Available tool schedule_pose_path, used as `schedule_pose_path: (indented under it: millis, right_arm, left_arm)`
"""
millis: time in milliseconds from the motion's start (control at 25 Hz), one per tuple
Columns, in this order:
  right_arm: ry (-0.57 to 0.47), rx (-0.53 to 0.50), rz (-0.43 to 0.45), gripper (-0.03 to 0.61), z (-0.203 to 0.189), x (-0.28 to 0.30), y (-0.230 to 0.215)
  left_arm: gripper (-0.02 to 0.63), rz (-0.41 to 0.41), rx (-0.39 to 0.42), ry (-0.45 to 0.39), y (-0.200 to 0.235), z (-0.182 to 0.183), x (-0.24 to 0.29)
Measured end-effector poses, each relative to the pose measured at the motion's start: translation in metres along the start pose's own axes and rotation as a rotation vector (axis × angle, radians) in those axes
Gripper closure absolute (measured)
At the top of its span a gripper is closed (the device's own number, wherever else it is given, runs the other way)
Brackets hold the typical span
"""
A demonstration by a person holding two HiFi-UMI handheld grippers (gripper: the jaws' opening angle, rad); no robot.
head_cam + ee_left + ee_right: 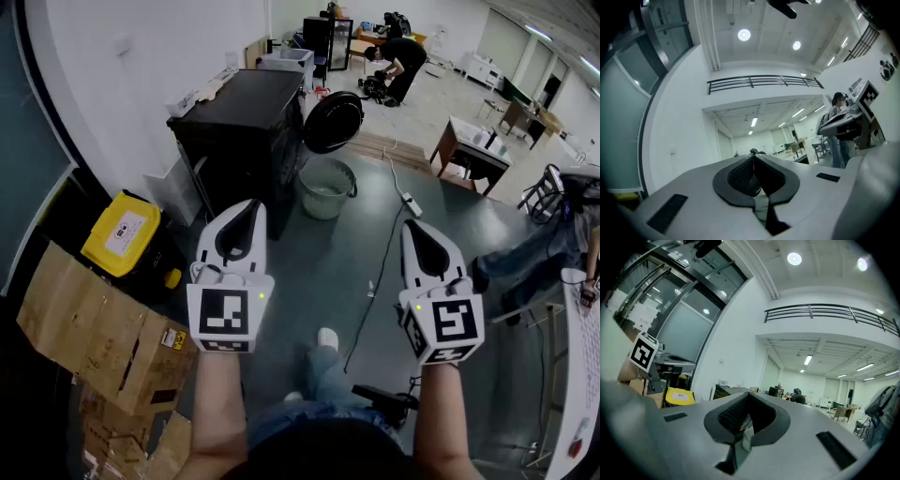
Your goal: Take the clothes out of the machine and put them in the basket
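**Grey workshop floor: both claws shut and empty, machine ahead**

Head view: grey floor stretches ahead of both claws. The left claw (pixel 246 210) and right claw (pixel 413 229) are held out side by side, well apart, each pressed shut with nothing in it. Ahead of the left claw stands the black machine (pixel 239 127). Its round door (pixel 333 122) looks swung open on the side nearer the right claw. A pale tub (pixel 326 190), probably the basket, sits on the floor ahead between the two claws, just beside the machine. No clothes show, and the drum's inside is out of sight. A cable (pixel 380 272) crosses the floor just left of the right claw. A yellow box (pixel 125 234) lies left of the left claw.

Left gripper view: the jaws meet tip to tip with nothing between them. Only wall and ceiling lie beyond, and the right claw is off to the right.

Right gripper view: the jaws are closed and bare. The machine's top and the yellow box lie beyond, to the left.

Risks: the cable lies on the way to the machine, so a foot could catch it. A claw that reaches the drum shut will push cloth deeper rather than take it. Cloth dragged past the door may snag or fall short of the tub.
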State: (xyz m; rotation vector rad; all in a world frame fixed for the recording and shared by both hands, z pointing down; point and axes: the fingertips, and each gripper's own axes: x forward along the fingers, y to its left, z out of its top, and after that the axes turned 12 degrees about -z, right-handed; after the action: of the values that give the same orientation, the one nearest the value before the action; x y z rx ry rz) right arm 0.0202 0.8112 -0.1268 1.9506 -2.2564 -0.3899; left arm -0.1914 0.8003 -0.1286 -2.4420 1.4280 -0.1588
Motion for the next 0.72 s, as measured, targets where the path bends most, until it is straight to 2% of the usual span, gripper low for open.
schedule_pose_path:
  millis: [200,360,400,440,480,520,560,640,720]
  right_arm:
    - [-0.025,0.012,0.008,0.578,0.0,0.001,-0.001]
    - [-0.018,0.036,0.052,0.577,-0.005,0.01,0.009]
    - [-0.011,0.045,0.065,0.574,-0.005,0.012,0.011]
    - [-0.003,0.06,0.078,0.495,-0.005,0.014,0.014]
    - [0.002,0.08,0.085,0.341,-0.005,0.017,0.016]
    - [-0.002,0.101,0.082,0.192,-0.005,0.021,0.016]
    - [-0.013,0.12,0.069,0.107,-0.007,0.024,0.014]
    - [-0.023,0.156,0.036,0.049,-0.012,0.032,0.009]
    - [-0.009,0.192,0.026,0.044,-0.018,0.04,0.006]
  left_arm:
    - [0.609,-0.002,0.034,0.009,-0.004,0.0,0.002]
    - [0.607,-0.006,-0.009,0.007,0.001,-0.005,0.006]
    - [0.59,-0.014,-0.021,0.014,0.002,-0.007,0.007]
    - [0.519,-0.022,-0.034,0.02,0.002,-0.009,0.009]
    - [0.39,-0.025,-0.05,0.022,0.003,-0.011,0.012]
    - [0.229,-0.018,-0.065,0.022,0.005,-0.014,0.015]
    - [0.107,-0.003,-0.077,0.022,0.008,-0.016,0.017]
    - [0.066,0.028,-0.092,0.032,0.014,-0.022,0.023]
    - [0.055,0.034,-0.102,0.052,0.018,-0.028,0.031]
